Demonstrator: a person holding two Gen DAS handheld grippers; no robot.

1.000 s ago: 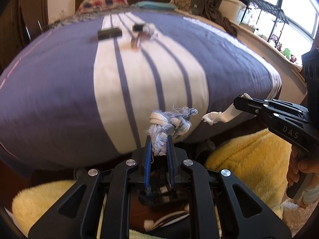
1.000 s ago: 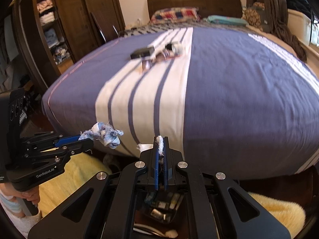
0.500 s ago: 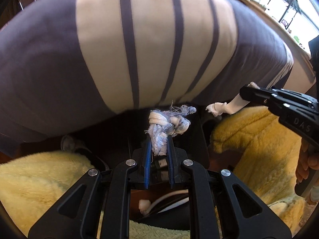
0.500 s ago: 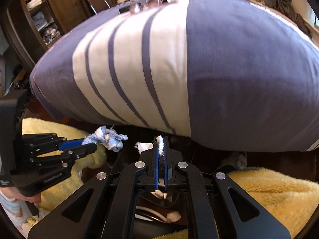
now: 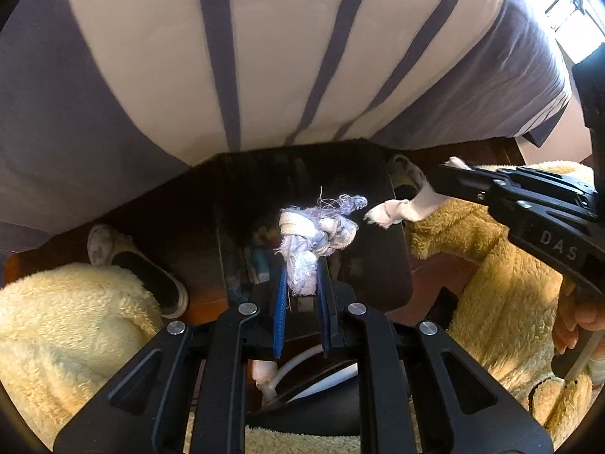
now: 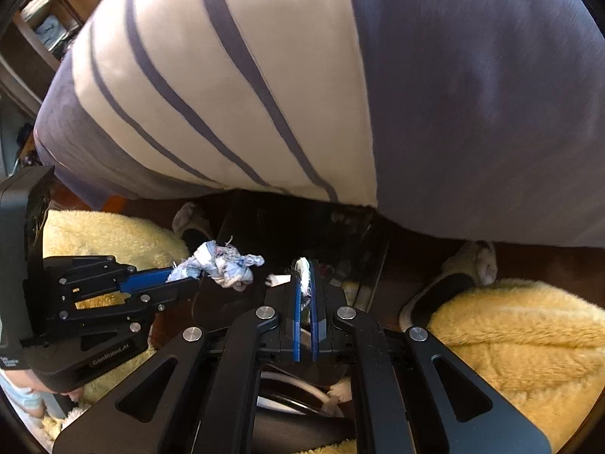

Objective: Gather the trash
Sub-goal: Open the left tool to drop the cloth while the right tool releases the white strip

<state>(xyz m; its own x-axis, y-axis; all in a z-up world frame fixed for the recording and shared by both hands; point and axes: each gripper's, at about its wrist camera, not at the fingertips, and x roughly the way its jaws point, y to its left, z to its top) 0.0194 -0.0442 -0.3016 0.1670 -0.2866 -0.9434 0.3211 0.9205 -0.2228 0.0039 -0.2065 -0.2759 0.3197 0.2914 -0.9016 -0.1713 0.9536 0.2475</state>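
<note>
Far left in the left wrist view: a pale slipper point(image 5: 113, 261) on the dark floor, toe toward the bed, heel half under a fluffy yellow trouser leg point(image 5: 72, 340). Overhead, across the whole top — a bedspread point(image 5: 151, 75), grey-purple with a cream band and dark stripes, hanging over the bed edge. Centre: the left gripper point(image 5: 301, 283) clamped on a frayed white-and-blue rag point(image 5: 314, 238), blue pads pressed to its lower end, the knotted bulk sticking out past the fingertips. Directly beneath the rag, a dark open bin point(image 5: 393, 257) set against the bed, with small colourful bits dimly visible inside; contents otherwise too dark to tell. Right of the rag, near but apart from it: a white scrap point(image 5: 401, 210) pinched in the right gripper point(image 5: 440, 181), closed tight on it, also hanging above the bin's right side. Behind that, a second slipper point(image 5: 406, 174) and the other yellow leg point(image 5: 503, 283). Far right, a hand point(image 5: 578, 325) wrapped on the handle. From the right wrist view, same order: rag point(image 6: 223, 265) in the left gripper point(image 6: 185, 276) at left, then the scrap's thin edge point(image 6: 302, 272) squeezed between the right gripper's point(image 6: 305, 287) nearly touching jaws.
</note>
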